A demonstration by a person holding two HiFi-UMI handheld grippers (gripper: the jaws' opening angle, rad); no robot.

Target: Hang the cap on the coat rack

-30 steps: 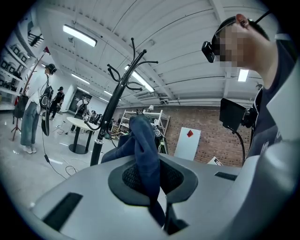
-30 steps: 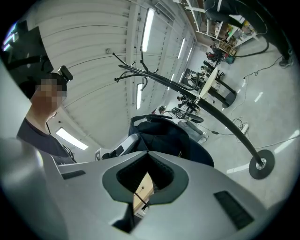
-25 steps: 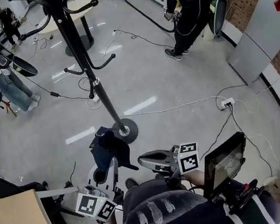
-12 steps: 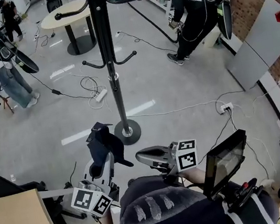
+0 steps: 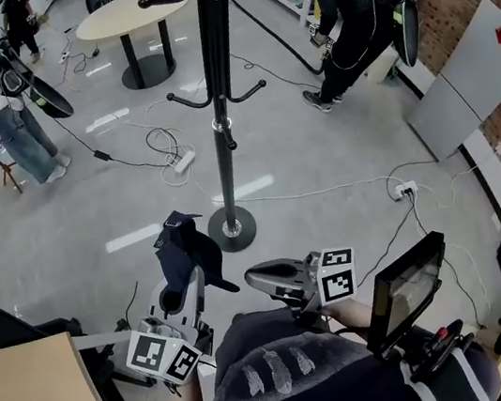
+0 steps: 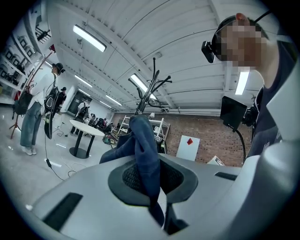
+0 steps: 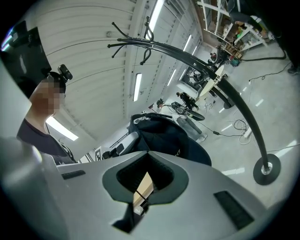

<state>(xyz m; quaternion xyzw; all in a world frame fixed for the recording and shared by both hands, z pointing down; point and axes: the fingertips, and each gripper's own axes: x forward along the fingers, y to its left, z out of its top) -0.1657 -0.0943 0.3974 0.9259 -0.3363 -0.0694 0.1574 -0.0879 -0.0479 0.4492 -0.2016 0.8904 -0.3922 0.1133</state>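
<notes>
One glossy grey floor, cables, coat rack; left tongs pinching dark cap, right tongs pressed together.

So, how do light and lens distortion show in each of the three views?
Head view: bright glare streaks on the glossy floor, image sharp. Left gripper view: round fisheye frame with dark corners, ceiling lights blown out, cap sharp. Right gripper view: the straight coat rack pole bends into an arc.

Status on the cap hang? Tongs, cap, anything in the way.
Left tongs shut on cap. Right tongs shut, empty. Cap short of coat rack, not yet hung. Cables on the floor by the rack's base, nothing between cap and rack.
</notes>
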